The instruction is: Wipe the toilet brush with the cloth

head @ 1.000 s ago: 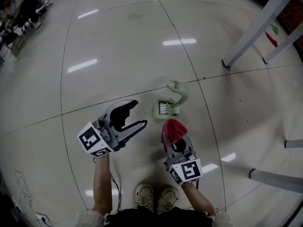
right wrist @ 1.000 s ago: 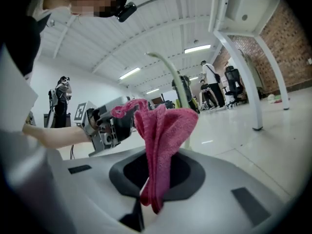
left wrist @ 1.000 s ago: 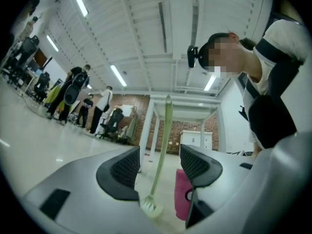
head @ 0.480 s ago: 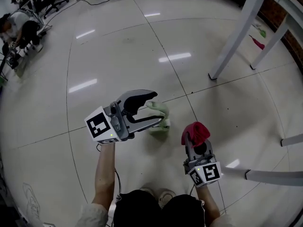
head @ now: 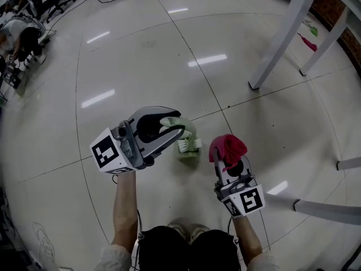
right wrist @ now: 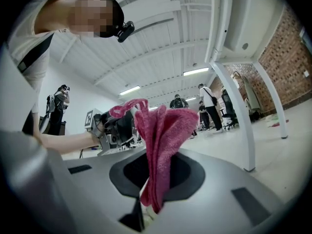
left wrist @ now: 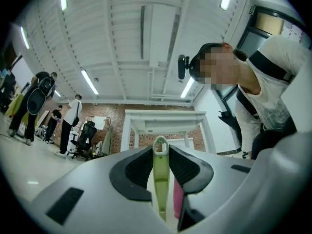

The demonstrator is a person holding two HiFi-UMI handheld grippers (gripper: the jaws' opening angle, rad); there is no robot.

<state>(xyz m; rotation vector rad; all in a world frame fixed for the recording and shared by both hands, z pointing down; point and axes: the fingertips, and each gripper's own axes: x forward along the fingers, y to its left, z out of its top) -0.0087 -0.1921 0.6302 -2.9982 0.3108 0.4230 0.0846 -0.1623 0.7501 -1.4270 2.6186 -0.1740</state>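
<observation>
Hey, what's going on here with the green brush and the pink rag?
A person is working with a pair of tongs in each hand. The left tongs have just been closing on the handle of the green toilet brush and now grip it. The right tongs hold a bunched pink cloth, close beside the brush but not touching it. Wiping has not started yet.

Tile floor [head: 141,55] w/ table legs [head: 282,35]
</observation>
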